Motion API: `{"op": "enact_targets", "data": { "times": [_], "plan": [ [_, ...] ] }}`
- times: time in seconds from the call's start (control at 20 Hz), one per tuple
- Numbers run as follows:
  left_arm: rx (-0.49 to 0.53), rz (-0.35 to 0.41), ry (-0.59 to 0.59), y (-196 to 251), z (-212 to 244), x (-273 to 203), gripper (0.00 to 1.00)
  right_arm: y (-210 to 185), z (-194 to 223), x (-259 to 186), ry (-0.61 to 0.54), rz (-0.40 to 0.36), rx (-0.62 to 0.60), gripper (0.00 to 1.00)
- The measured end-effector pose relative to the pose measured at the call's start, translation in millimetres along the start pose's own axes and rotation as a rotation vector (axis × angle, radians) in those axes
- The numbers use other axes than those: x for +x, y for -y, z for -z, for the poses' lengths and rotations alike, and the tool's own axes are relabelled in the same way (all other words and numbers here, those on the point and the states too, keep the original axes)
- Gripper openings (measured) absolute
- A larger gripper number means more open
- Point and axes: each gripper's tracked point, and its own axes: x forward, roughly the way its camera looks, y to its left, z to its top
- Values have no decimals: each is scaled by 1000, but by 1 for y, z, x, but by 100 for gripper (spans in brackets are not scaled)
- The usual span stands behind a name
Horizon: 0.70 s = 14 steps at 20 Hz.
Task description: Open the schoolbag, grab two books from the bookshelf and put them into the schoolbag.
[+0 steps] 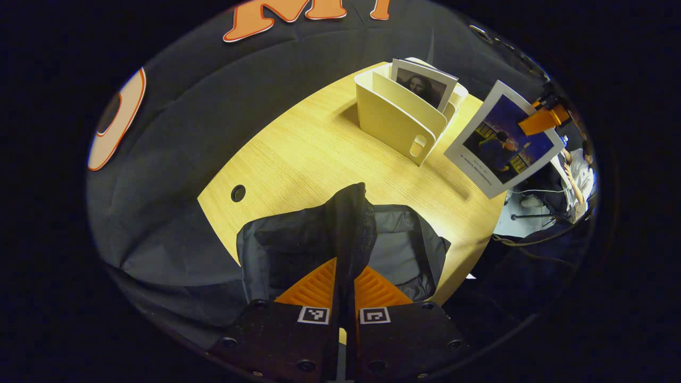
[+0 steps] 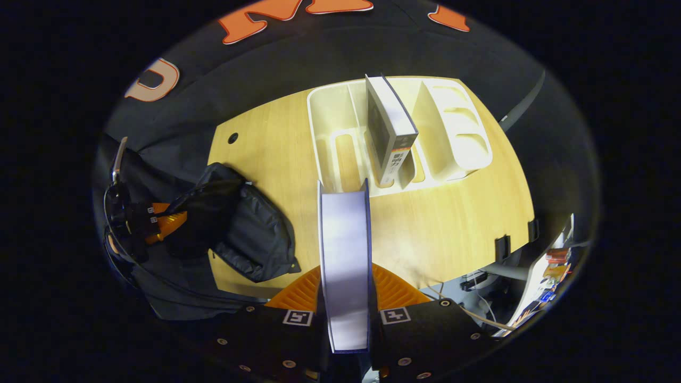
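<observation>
Holding the schoolbag (image 1: 298, 250) open is our left gripper's (image 1: 345, 290) job right now: in the left gripper view its fingers are pinched shut on a fold of the bag's black fabric at the bottom centre of the frame, lifting the edge so the grey lining shows behind it. The bag rests on the near edge of the table (image 1: 298, 154).

Our right gripper (image 2: 346, 290) has its fingers clamped on the first book (image 2: 345, 255), which stands edge-on between them at the bottom centre of the right gripper view, its pages facing the camera. In the left gripper view the same book hangs in the air at the right of the frame, clear of the bookshelf (image 1: 396, 114). The second book (image 2: 391, 133) stands upright in a middle slot of the bookshelf, upper centre of the right gripper view.

We judge the step in hand to be carrying the first book to the bag. In the right gripper view the bag sits at the left of the frame, well apart from the book. The next move calls for swinging the book over to the raised opening and lowering it in edge-first, while the left gripper holds the fabric up.
</observation>
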Motion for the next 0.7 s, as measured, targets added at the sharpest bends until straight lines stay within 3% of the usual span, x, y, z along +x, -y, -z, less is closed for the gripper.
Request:
{"op": "enact_targets", "data": {
  "times": [0.35, 0.7],
  "plan": [
    [-20, -13, 22, 3, -1, -6, 6, -47, 15, 15, 33, -213, 99, 31],
    [-40, -25, 48, 5, -2, -10, 5, -115, 1, 46, 79, -433, 163, 30]
  ]
}}
